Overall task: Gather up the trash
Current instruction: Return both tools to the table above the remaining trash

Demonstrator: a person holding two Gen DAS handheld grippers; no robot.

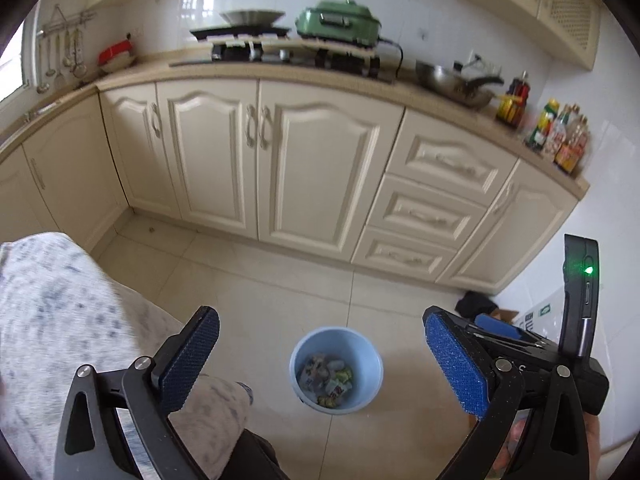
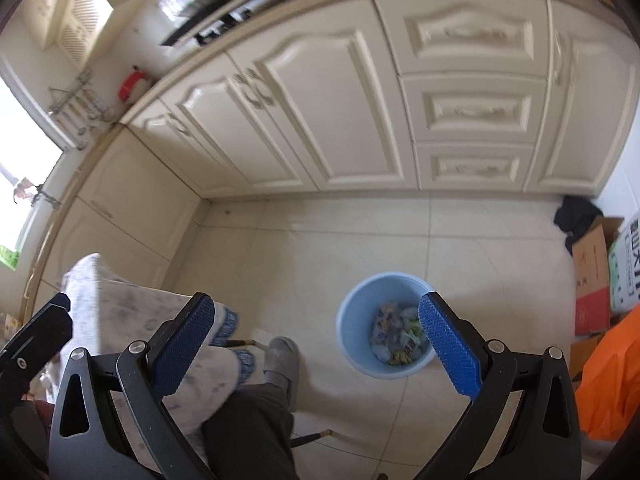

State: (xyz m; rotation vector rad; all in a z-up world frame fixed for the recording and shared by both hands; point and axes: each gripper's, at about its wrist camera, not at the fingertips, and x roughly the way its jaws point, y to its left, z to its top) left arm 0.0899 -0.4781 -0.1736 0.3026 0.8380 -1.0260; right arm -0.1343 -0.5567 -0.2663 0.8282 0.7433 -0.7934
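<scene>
A light blue bin [image 1: 336,368] stands on the pale tiled floor, with several crumpled wrappers [image 1: 328,380] lying in its bottom. My left gripper [image 1: 320,344] hangs high above it, open wide, nothing between its blue pads. In the right wrist view the same bin [image 2: 362,320] sits lower right of centre, its wrappers [image 2: 396,336] showing inside. My right gripper [image 2: 316,316] is also open and empty, its right finger [image 2: 448,348] overlapping the bin's rim in the picture. The right gripper's body shows at the left wrist view's right edge.
Cream cabinets [image 1: 280,160] run along the far side under a counter with a stove, a green cooker [image 1: 340,20] and a wok. A person's legs and grey slipper [image 2: 282,364] are at lower left. Cardboard boxes [image 2: 596,272], an orange bag [image 2: 612,380] and a dark bundle [image 2: 576,216] sit at right.
</scene>
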